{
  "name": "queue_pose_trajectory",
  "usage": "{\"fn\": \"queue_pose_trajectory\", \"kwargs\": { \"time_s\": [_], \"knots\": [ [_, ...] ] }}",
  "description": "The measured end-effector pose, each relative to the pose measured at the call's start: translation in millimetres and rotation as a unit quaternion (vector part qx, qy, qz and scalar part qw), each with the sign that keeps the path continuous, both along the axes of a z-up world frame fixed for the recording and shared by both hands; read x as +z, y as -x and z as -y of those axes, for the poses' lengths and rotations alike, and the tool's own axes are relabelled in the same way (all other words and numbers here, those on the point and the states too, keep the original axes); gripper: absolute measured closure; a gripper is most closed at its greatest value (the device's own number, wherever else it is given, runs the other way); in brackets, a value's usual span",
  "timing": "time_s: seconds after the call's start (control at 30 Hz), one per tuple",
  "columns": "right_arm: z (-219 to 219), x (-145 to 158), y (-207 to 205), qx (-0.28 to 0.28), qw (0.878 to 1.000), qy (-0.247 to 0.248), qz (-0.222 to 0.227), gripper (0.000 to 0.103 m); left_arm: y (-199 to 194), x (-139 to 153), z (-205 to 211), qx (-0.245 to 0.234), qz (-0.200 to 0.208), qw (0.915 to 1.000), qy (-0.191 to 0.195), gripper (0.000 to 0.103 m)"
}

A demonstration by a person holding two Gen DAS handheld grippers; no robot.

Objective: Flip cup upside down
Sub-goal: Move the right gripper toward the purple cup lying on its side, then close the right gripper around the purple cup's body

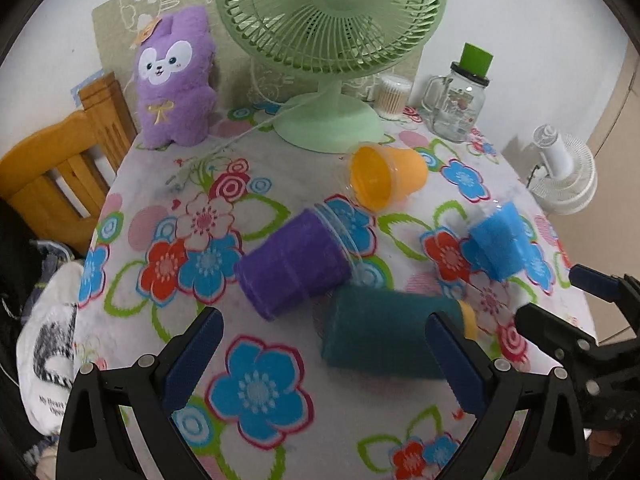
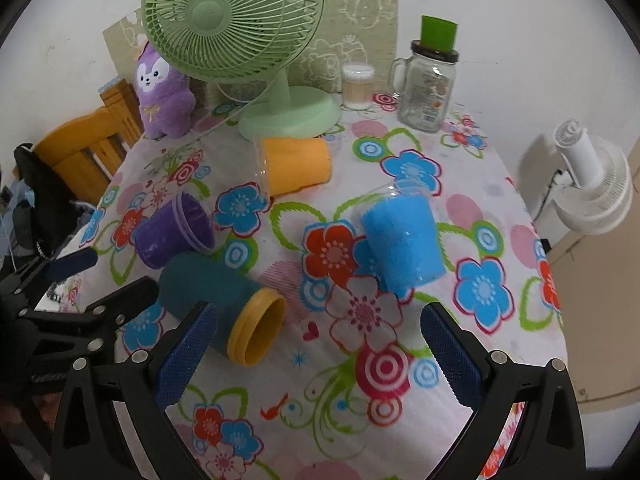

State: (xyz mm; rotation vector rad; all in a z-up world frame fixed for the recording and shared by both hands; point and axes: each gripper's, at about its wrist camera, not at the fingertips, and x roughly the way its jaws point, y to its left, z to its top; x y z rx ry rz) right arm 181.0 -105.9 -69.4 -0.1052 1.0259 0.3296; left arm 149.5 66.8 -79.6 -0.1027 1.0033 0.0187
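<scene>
Several cups lie on their sides on the flowered tablecloth. A teal cup (image 1: 384, 332) with a yellow rim (image 2: 258, 328) lies nearest, mouth toward the right. A purple cup (image 1: 292, 262) lies beside it, a blue cup (image 2: 402, 240) to the right, an orange cup (image 1: 384, 178) further back. My left gripper (image 1: 324, 356) is open and empty, just in front of the teal cup. My right gripper (image 2: 320, 356) is open and empty, with the teal cup's rim at its left finger (image 2: 186, 354) and the blue cup ahead. Each gripper shows in the other's view.
A green desk fan (image 1: 332, 40), a purple plush toy (image 1: 176, 80), a glass jar with a green cap (image 1: 460, 96) and a tub of cotton swabs (image 2: 357, 85) stand along the table's far edge. A wooden chair (image 1: 60, 160) is at left, a white fan (image 2: 592, 184) at right.
</scene>
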Motion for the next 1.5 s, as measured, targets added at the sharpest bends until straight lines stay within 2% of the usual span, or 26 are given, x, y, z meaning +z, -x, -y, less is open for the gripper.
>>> {"fn": "queue_pose_trajectory", "kwargs": {
  "time_s": [0.3, 0.5, 0.63, 0.77, 0.97, 1.03, 1.13, 1.23, 1.4, 1.5],
  "knots": [
    [-8, -10, -33, 0.005, 1.0, -0.023, -0.011, 0.0, -36, -10, -1, -0.078, -0.011, 0.9959, -0.044, 0.001],
    [-19, -19, -46, 0.006, 0.999, -0.03, -0.022, 0.0, -48, -17, -11, -0.128, -0.036, 0.9903, -0.042, 0.001],
    [-28, -23, -50, 0.007, 0.999, -0.033, -0.027, 0.0, -54, -20, -22, -0.142, -0.043, 0.9875, -0.052, 0.004],
    [-40, -25, -54, 0.01, 0.999, -0.034, -0.026, 0.0, -63, -26, -34, -0.154, -0.056, 0.9857, -0.041, 0.009],
    [-53, -29, -57, 0.013, 0.999, -0.036, -0.03, 0.0, -74, -35, -31, -0.206, -0.063, 0.9756, -0.041, 0.01],
    [-54, -31, -57, 0.013, 0.999, -0.034, -0.031, 0.0, -77, -40, -26, -0.218, -0.058, 0.973, -0.049, 0.014],
    [-54, -32, -56, 0.011, 0.999, -0.029, -0.033, 0.0, -83, -48, -22, -0.228, -0.068, 0.9703, -0.043, 0.026],
    [-50, -33, -56, 0.007, 0.999, -0.029, -0.035, 0.0, -86, -52, -19, -0.229, -0.071, 0.9701, -0.037, 0.032],
    [-43, -34, -57, -0.003, 0.999, -0.032, -0.039, 0.0, -82, -49, -14, -0.235, -0.061, 0.9687, -0.05, 0.033],
    [-41, -34, -56, -0.007, 0.998, -0.038, -0.04, 0.0, -80, -44, -11, -0.23, -0.052, 0.9692, -0.072, 0.033]
  ]
}}
